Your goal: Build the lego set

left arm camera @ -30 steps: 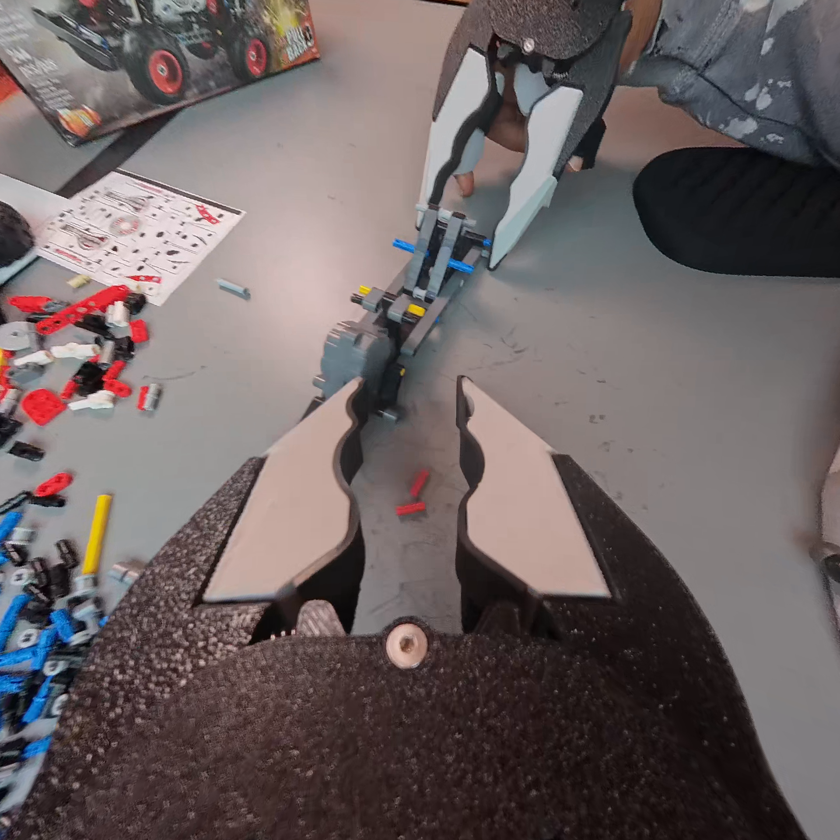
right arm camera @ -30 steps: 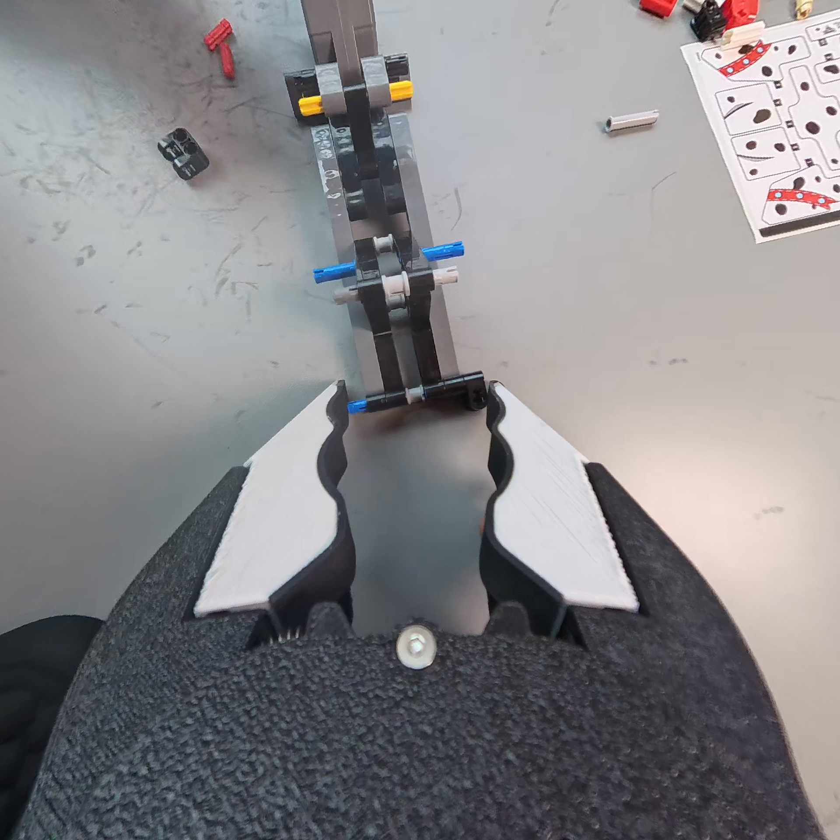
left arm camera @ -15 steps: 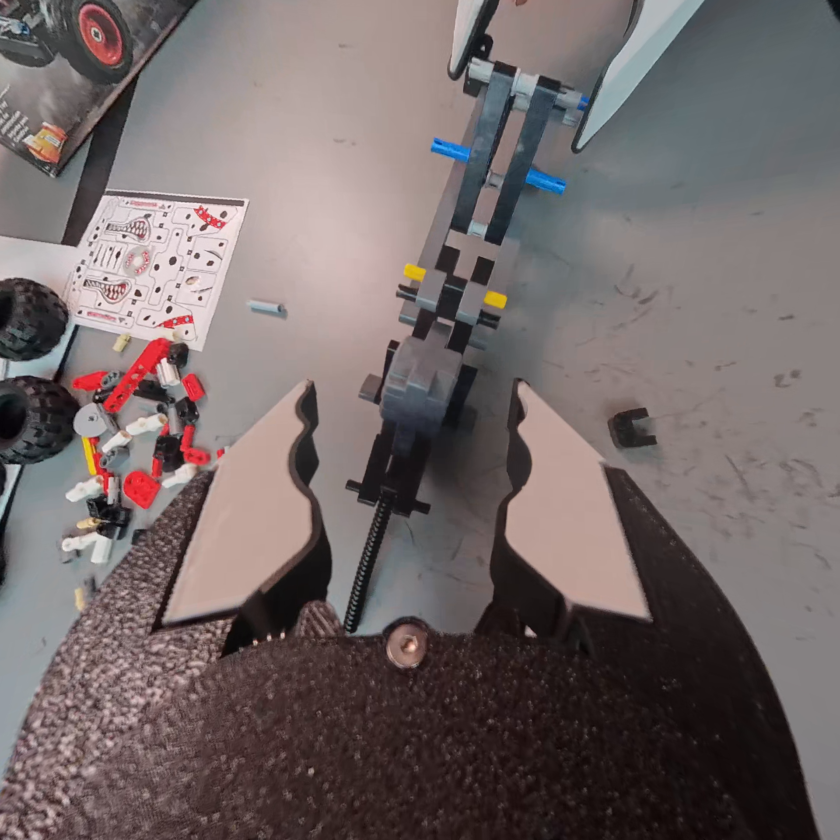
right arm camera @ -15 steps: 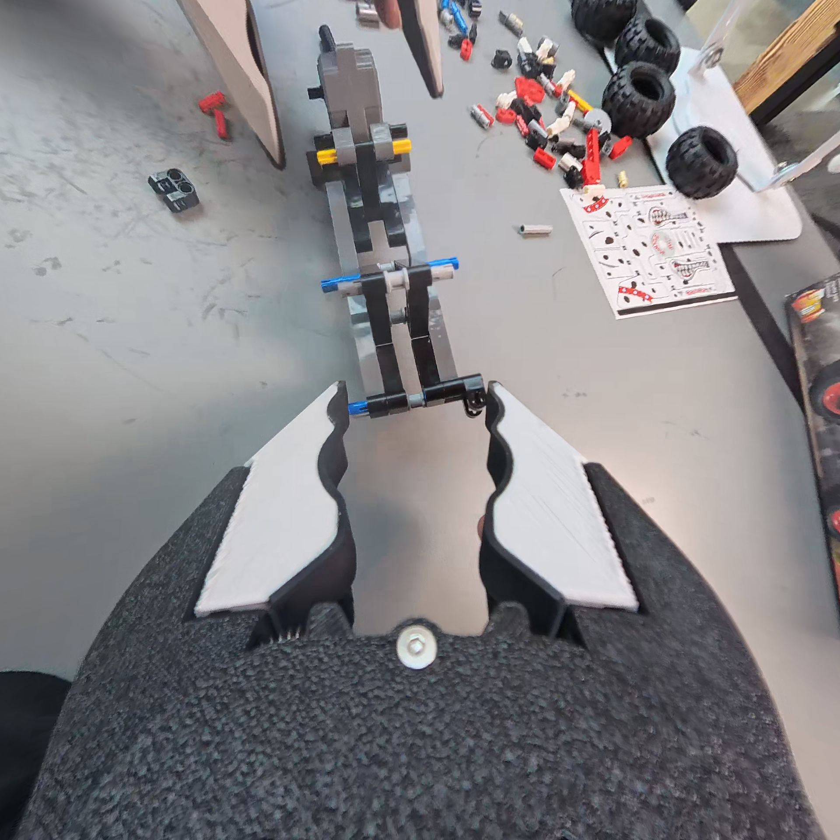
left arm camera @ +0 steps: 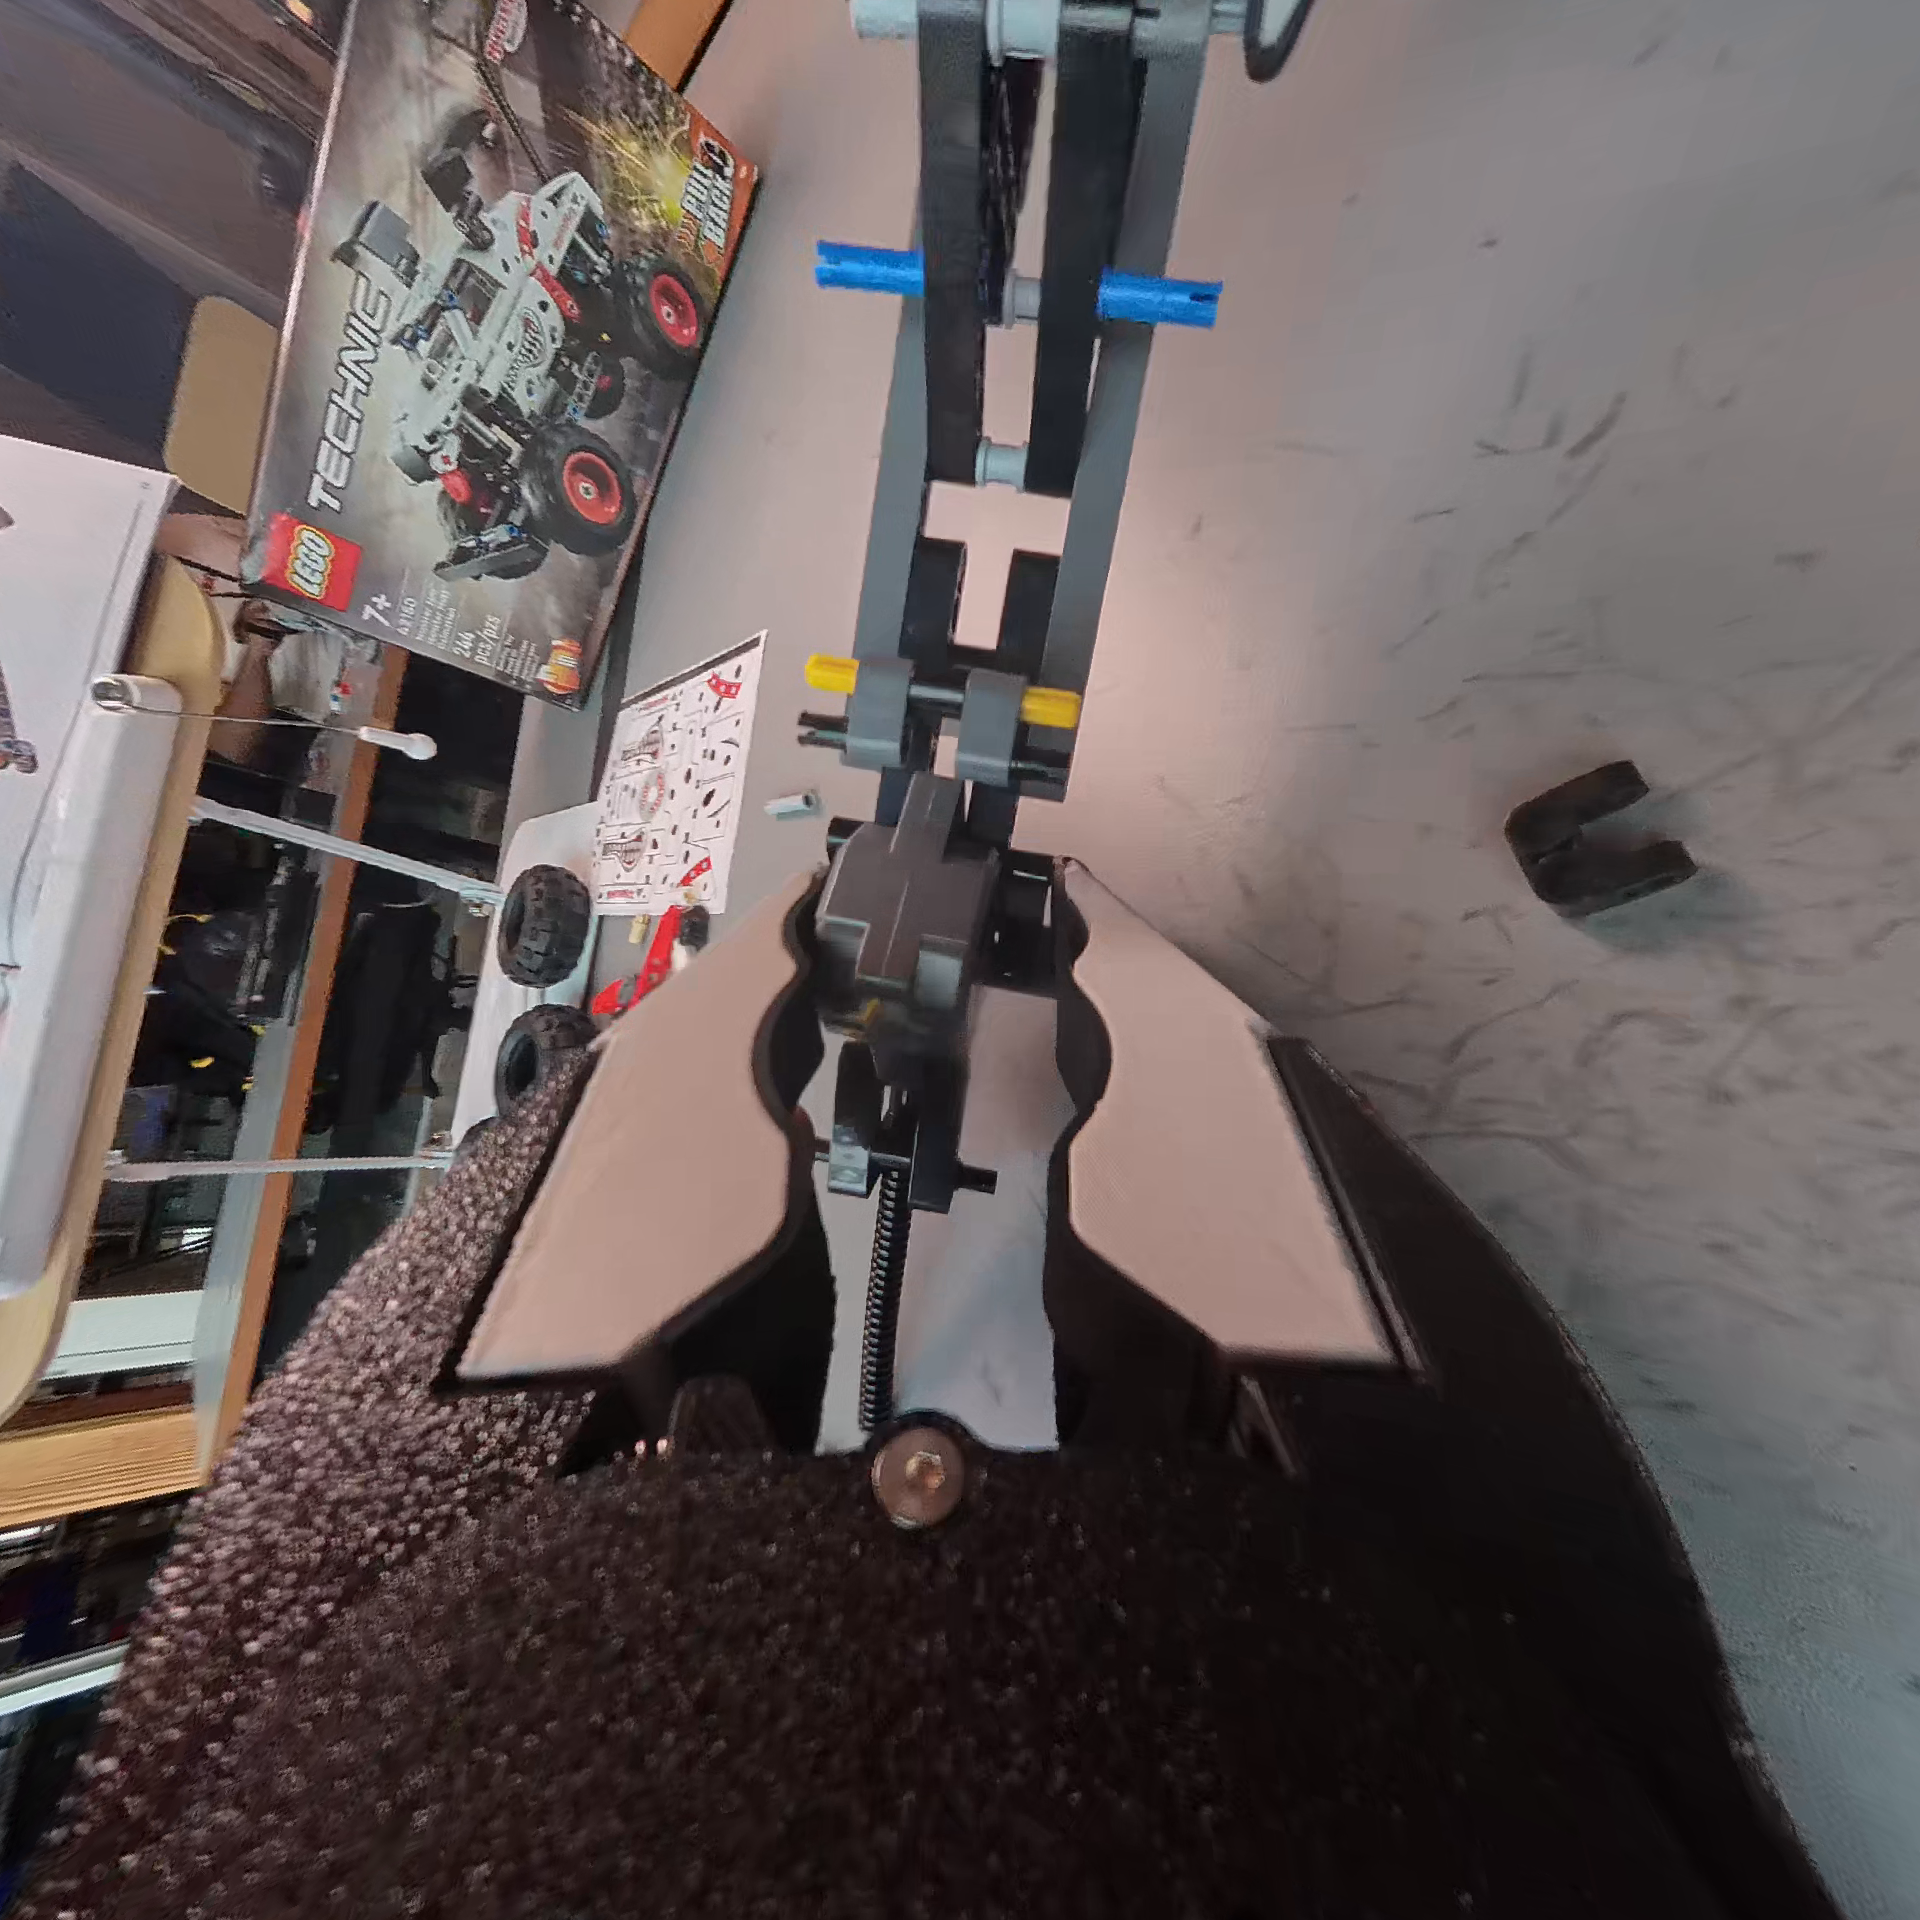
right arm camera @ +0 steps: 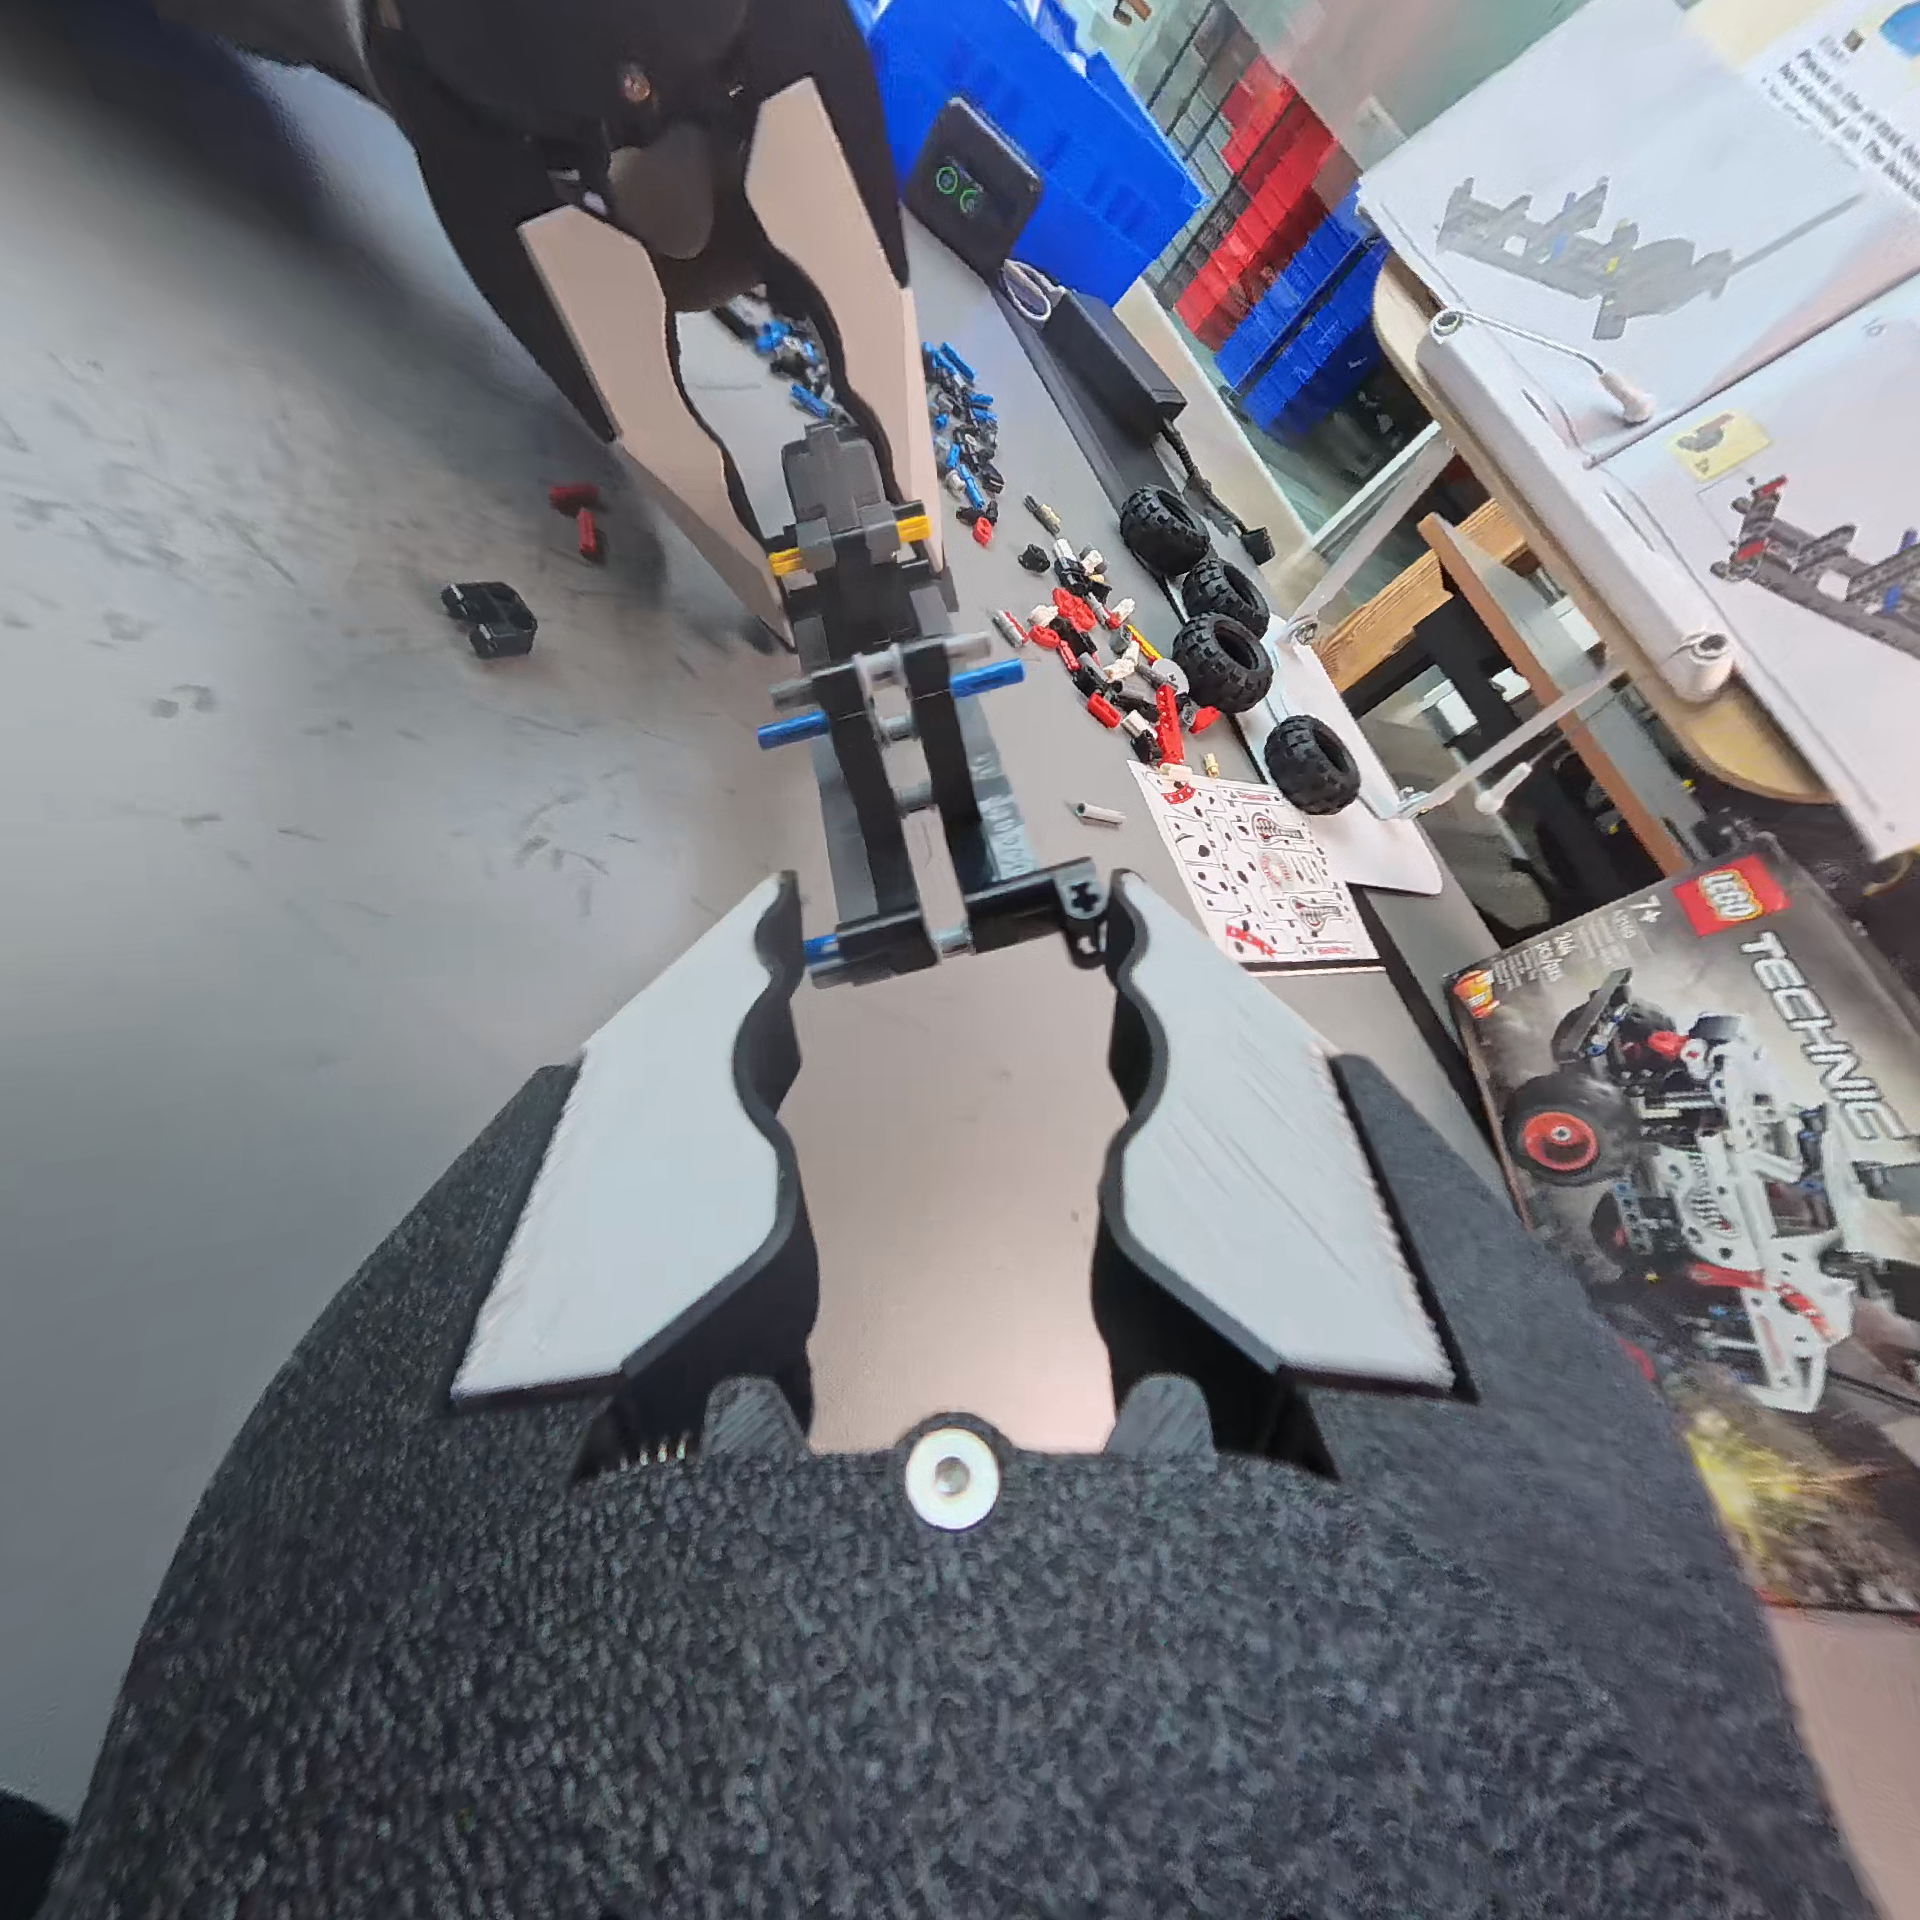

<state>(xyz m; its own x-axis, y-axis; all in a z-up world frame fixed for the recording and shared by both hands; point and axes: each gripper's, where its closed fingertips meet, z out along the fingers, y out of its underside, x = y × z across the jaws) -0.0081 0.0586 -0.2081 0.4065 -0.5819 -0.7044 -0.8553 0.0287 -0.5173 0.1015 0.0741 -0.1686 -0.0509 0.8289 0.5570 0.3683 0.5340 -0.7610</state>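
Left wrist view
Left gripper [left arm camera: 933, 914]: black textured body, pale flat fingers; jaws pinching the grey block end of the long dark grey and black lego chassis [left arm camera: 997, 582], left finger against the block; contact on the right side hard to tell.
Chassis: running from between the fingertips toward 12 o'clock, held above the scratched grey tabletop [left arm camera: 1558, 520]; blue pins and yellow pins sticking out sideways; black coil spring [left arm camera: 883, 1288] trailing toward 6 o'clock between the fingers.
Small black forked lego piece [left arm camera: 1598, 836]: at 3 o'clock on the table, well apart from the chassis.
Printed lego set box [left arm camera: 488, 343]: at 10 o'clock.
White sticker sheet [left arm camera: 675, 774]: at 9 o'clock, near black rubber tyres [left arm camera: 542, 925].

Right wrist view
Right gripper [right arm camera: 951, 920]: same build; fingertips closed on the black cross-bar at the near chassis end, one tip at each end of the bar.
Chassis [right arm camera: 894, 727]: stretching toward 12 o'clock to the left gripper [right arm camera: 847, 582], clamped round the far grey block.
Loose small red, black, white and blue lego parts [right arm camera: 1112, 655]: at 1 o'clock beside four tyres [right arm camera: 1221, 655].
Sticker sheet [right arm camera: 1252, 878]: at 2 o'clock.
Box [right arm camera: 1714, 1174]: at 3 o'clock.
Two small red pieces [right arm camera: 580, 514] and a black piece [right arm camera: 488, 618]: at 10 o'clock.
Blue storage bins [right arm camera: 1039, 135]: at 12 o'clock, beyond the table.
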